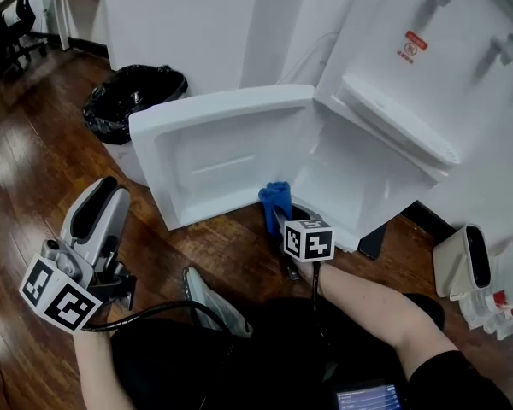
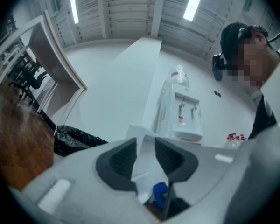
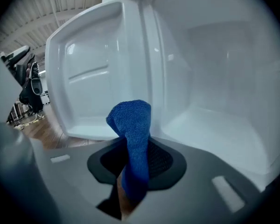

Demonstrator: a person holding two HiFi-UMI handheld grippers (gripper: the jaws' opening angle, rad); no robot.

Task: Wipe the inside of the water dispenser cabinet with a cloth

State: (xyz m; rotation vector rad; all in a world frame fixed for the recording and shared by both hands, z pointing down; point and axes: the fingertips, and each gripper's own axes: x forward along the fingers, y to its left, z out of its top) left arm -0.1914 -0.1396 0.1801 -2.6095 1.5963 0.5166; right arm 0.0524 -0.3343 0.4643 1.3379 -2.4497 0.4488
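A white water dispenser (image 1: pixel 427 67) stands with its lower cabinet (image 1: pixel 363 182) open and the door (image 1: pixel 214 148) swung out to the left. My right gripper (image 1: pixel 279 216) is shut on a blue cloth (image 1: pixel 275 196) at the cabinet mouth, beside the door's hinge edge. In the right gripper view the cloth (image 3: pixel 130 125) sticks up from between the pads of the right gripper (image 3: pixel 133 160), with the cabinet's white floor (image 3: pixel 210 125) just ahead. My left gripper (image 1: pixel 103 196) hangs low at the left over the wooden floor, away from the door; its jaws (image 2: pixel 144 155) are almost together with nothing between them.
A bin with a black bag (image 1: pixel 132 101) stands behind the door. A white device (image 1: pixel 462 263) and some bottles (image 1: pixel 496 310) sit on the floor at the right. A dark flat object (image 1: pixel 372 242) lies by the cabinet's base. The person's legs fill the bottom of the head view.
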